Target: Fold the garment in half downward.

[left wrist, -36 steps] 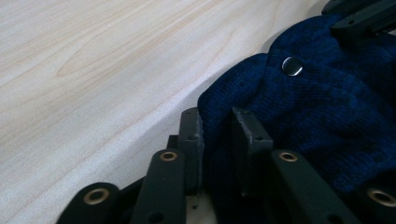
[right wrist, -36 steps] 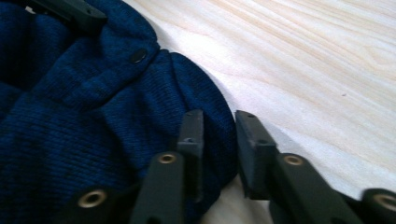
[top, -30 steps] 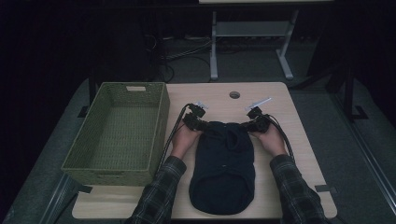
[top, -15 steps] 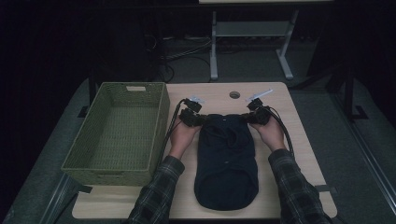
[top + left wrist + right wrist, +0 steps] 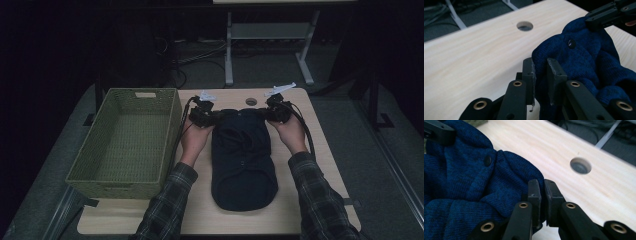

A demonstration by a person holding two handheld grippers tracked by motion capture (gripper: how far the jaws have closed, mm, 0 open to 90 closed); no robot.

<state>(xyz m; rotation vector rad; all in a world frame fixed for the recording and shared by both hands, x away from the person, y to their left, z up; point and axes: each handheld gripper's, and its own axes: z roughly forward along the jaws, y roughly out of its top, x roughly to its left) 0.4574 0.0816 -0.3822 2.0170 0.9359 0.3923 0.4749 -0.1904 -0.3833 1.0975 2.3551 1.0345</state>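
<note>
A dark blue knitted garment with buttons lies lengthwise on the wooden table. Its far end is lifted between my two grippers. My left gripper is shut on the far left corner of the garment, with a fold of knit pinched between its pads. My right gripper is shut on the far right corner of the garment, the fabric squeezed thin between its pads. The other gripper's black jaws reach into each gripper view at a top corner.
A green woven basket stands on the left part of the table, close beside my left hand. A round hole in the tabletop lies just beyond the garment. Bare wood runs along the table's right side and front edge.
Both grippers have risen and moved toward the far edge, taking the garment's far end with them. The garment has stretched longer along the table.
</note>
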